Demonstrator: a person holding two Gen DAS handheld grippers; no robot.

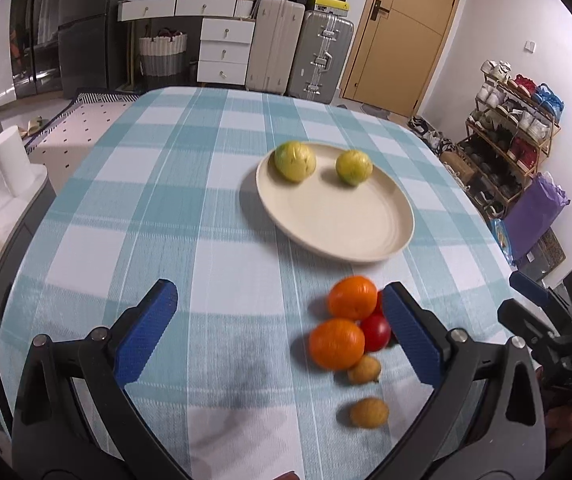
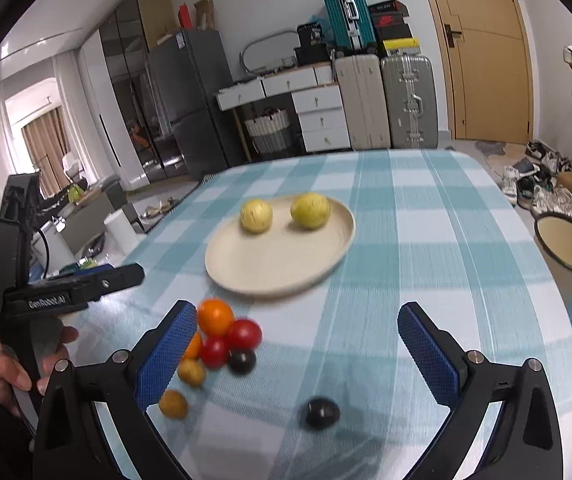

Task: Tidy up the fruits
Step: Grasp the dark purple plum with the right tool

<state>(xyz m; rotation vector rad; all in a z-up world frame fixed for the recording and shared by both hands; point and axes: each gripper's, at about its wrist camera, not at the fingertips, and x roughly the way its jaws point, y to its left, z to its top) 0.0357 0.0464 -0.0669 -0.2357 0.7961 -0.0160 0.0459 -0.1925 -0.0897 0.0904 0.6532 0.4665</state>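
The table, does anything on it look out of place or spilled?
Nothing is spilled or damaged. Only two yellow-green fruits sit on the cream plate; the oranges, red tomatoes and dark fruit lie loose on the tablecloth.

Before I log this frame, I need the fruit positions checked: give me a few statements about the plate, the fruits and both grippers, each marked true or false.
1. Two yellow-green fruits lie on the cream plate. True.
2. The two oranges are already on the plate. False: they lie on the checked tablecloth, in front of the plate.
3. The left gripper is open and holds nothing. True.
4. The right gripper is clamped on a red tomato. False: its jaws are wide apart and empty; the tomato lies on the cloth.
5. A dark fruit lies apart from the cluster, between the right gripper's fingers. True.
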